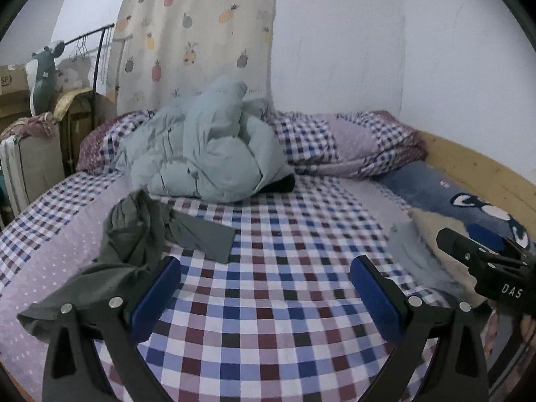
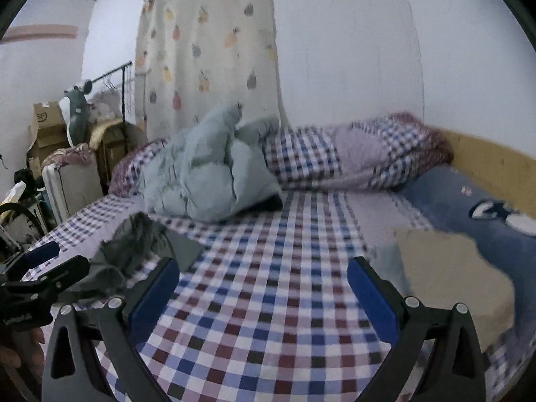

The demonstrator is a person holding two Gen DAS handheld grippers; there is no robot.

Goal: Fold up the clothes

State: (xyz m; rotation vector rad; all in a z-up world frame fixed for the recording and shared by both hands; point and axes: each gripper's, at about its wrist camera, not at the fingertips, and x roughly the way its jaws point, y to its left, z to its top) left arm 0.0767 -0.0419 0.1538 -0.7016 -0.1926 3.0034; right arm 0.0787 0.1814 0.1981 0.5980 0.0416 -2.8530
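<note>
A crumpled dark grey-green garment (image 1: pixel 134 234) lies on the left of the checked bedsheet (image 1: pixel 268 301), partly under my left gripper's left finger; the right wrist view shows the garment (image 2: pixel 140 244) too. A pale blue puffy jacket (image 1: pixel 204 154) is heaped at the back of the bed, and the jacket (image 2: pixel 207 174) also shows from the right. A folded beige and grey stack (image 2: pixel 449 274) rests at the right. My left gripper (image 1: pixel 266 296) hangs open over the bare sheet. My right gripper (image 2: pixel 264 296) is open too, holding nothing.
A rolled checked quilt (image 1: pixel 335 144) and a blue cartoon pillow (image 1: pixel 462 197) line the back and right, against a wooden bed rail (image 1: pixel 485 171). A suitcase (image 1: pixel 26 171), boxes and a clothes rack stand left of the bed. A fruit-print curtain (image 1: pixel 197 33) hangs behind.
</note>
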